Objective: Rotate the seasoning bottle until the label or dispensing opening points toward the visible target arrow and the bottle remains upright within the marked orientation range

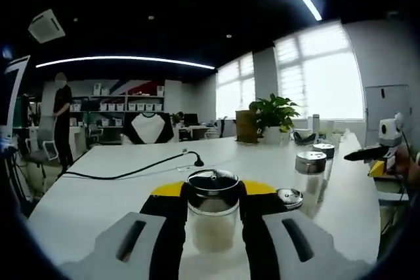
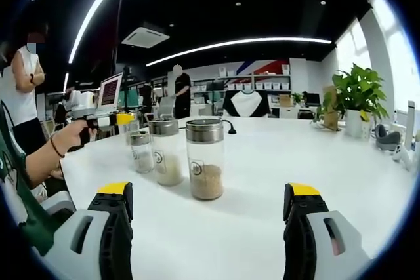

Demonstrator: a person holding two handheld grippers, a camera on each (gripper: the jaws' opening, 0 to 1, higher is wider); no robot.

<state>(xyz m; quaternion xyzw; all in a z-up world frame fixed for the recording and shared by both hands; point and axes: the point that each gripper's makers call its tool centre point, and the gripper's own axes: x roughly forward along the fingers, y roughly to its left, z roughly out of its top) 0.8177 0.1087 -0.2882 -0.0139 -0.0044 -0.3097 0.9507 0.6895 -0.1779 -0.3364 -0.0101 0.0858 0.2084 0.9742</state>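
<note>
Left gripper (image 1: 213, 224) close in, black fingers (image 1: 172, 227) pressed on both sides of the seasoning bottle (image 1: 212, 209). Bottle standing straight up on the white table (image 1: 98, 195), right between the fingers, shiny lid on top, pale powder inside. Ready to be turned in place, judging from the hold. No arrow to be made out, so hard to say which way to turn.

Just beside, to the right: a loose lid (image 1: 289, 197) lying flat, then two more jars (image 1: 314, 165) a bit farther. Farther back, a black cable (image 1: 131, 170) and a green plant (image 1: 272, 117).

Right gripper (image 2: 209, 227) wide open, holding nothing, fingers (image 2: 118, 218) well apart. Ahead of it, three jars in a row (image 2: 169, 150), nearest one (image 2: 205, 159) with brown seasoning, standing straight, not touched. Left gripper nearer to its bottle than the right one.
</note>
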